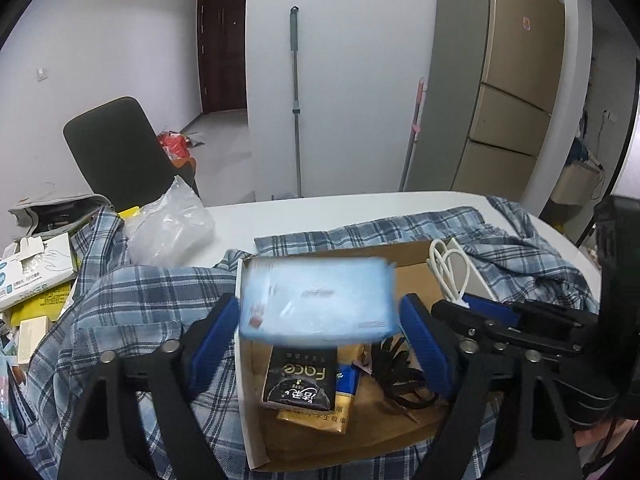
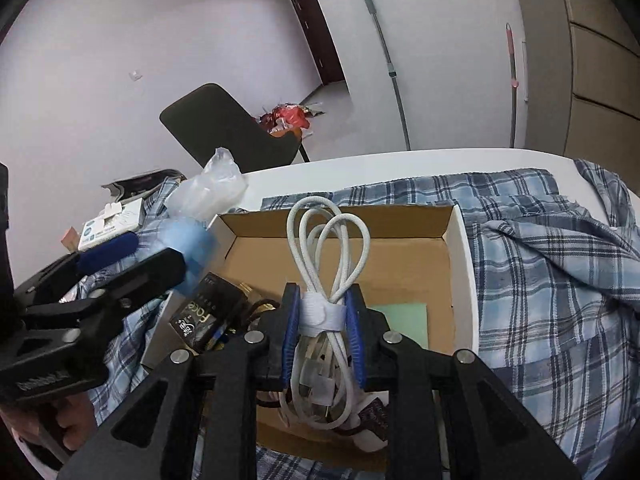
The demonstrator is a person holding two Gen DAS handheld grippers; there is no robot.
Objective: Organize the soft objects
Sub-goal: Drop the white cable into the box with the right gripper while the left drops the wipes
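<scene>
1. Between the blue pads of the left tool point(image 1: 320, 334), in the left wrist view, a pale blue soft pack point(image 1: 316, 298) was seen, blurred, with its long axis running crosswise from pad to pad. The jaws were spread wide, and a gap showed at the right pad at least, so the pack was judged released or nearly so rather than gripped. It lay directly over the near-left part of the cardboard box point(image 1: 416, 276), above a black "Face" packet point(image 1: 300, 380) already lying inside. The box rested on a plaid cloth point(image 1: 132, 312) spread over the white bench point(image 1: 320, 210).

2. Within the right wrist view, the right tool point(image 2: 323, 330) was closed narrowly on a coiled white cable point(image 2: 326, 240) at its white strap, the loops pointing away from the tool along its fingers. The bundle was held over the middle of the box point(image 2: 460, 248), whose bare floor lay ahead and below. The left tool point(image 2: 120, 264) was seen just to the left, over the box's left edge, so each hand was judged nearest its own half.
</scene>
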